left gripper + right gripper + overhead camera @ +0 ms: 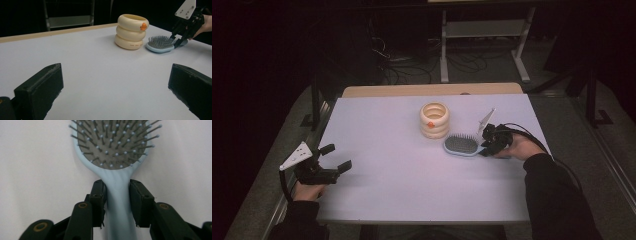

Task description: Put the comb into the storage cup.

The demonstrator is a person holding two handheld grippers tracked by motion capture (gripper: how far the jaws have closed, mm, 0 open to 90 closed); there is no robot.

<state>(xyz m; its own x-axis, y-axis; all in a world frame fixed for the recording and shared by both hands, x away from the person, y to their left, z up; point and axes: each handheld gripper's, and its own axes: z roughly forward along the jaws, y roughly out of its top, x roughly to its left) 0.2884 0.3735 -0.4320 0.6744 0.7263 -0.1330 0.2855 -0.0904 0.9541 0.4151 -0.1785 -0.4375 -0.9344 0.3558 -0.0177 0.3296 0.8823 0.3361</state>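
- The hairbrush [460,145] lies bristles-up on the white surface [402,170], right of centre, its handle pointing toward the person's right side.
- The right gripper [490,143] has its fingers [98,197] clenched on the pale blue handle, one on each side, just below the bristle pad; in the right gripper view both pads press against it.
- A cream holder [434,120], made of three stacked rings with a small orange knob on its side, stands just beside the brush head, toward the far edge. A narrow gap separates the two in the left gripper view.
- The left gripper [332,159] sits near the left edge of the surface, well apart from the brush and holder, with its fingers [40,87] released, spread wide and holding nothing.
- Bare surface lies between the left gripper and the brush.
- A metal stand [484,30] and loose cables [412,65] sit on the floor beyond the surface.
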